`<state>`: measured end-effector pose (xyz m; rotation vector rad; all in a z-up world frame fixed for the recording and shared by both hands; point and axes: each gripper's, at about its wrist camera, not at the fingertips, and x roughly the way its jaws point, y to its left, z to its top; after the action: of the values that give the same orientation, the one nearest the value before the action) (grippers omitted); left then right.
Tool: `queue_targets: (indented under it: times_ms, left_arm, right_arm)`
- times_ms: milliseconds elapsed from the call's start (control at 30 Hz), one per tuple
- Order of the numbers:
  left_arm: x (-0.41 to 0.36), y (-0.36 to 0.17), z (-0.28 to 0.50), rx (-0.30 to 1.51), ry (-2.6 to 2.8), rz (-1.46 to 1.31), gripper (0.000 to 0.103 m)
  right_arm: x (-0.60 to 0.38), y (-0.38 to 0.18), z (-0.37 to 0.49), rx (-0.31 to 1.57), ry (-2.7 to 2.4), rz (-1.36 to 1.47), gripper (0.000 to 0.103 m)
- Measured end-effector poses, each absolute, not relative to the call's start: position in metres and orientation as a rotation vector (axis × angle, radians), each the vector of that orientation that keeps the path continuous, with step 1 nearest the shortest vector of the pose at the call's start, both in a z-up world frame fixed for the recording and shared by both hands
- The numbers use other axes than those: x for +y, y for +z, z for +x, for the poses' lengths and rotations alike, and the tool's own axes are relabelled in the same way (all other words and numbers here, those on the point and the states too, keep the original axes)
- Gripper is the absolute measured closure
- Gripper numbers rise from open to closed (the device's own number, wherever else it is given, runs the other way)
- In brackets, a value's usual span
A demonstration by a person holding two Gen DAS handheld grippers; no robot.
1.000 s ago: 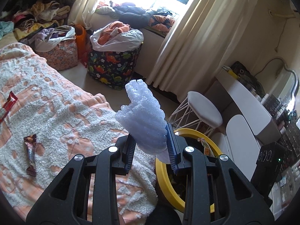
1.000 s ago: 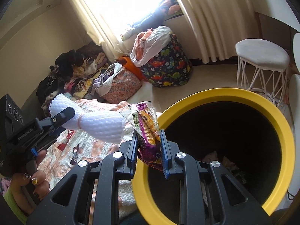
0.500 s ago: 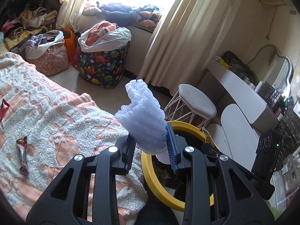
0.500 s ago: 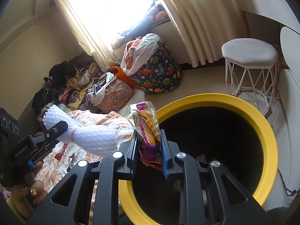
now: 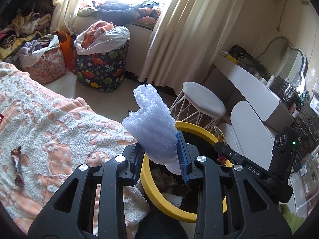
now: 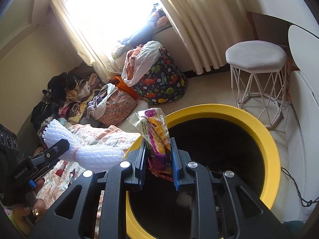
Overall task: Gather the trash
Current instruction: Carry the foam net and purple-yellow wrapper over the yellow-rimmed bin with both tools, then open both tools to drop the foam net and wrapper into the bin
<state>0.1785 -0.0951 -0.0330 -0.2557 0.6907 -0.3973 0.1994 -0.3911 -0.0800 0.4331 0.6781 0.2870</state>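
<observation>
While both loads hang at bin (image 6: 265, 139) mouth: left gripper (image 5: 160, 157) jaws clamp foam net (image 5: 151, 123), right gripper (image 6: 158, 155) jaws pinch snack wrapper (image 6: 157, 137), held over rim for drop. Brown wrapper (image 5: 17, 165) on bedspread (image 5: 59, 123), 9 o'clock.

The foam net (image 5: 153, 131) is pale white with a bluish tint. The snack wrapper (image 6: 157, 141) is purple, orange and yellow with clear ends. The bin (image 6: 267, 139) has a yellow rim and black inside. The bedspread (image 5: 59, 123) is white on peach. The basket (image 5: 101, 67) is dark with bright dinosaurs, the stool (image 6: 257, 56) white-framed, seat perhaps grey.
</observation>
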Motion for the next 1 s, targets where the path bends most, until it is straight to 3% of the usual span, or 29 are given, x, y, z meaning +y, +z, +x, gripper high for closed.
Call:
queue_targets:
  times_ms: [1000]
  left_arm:
    - [-0.173, -0.064, 0.174, 0.811, -0.537, -0.095, 0.077]
  right_arm:
    - [-0.450, -0.105, 0.199, 0.695, 0.108, 0.477, 0.082]
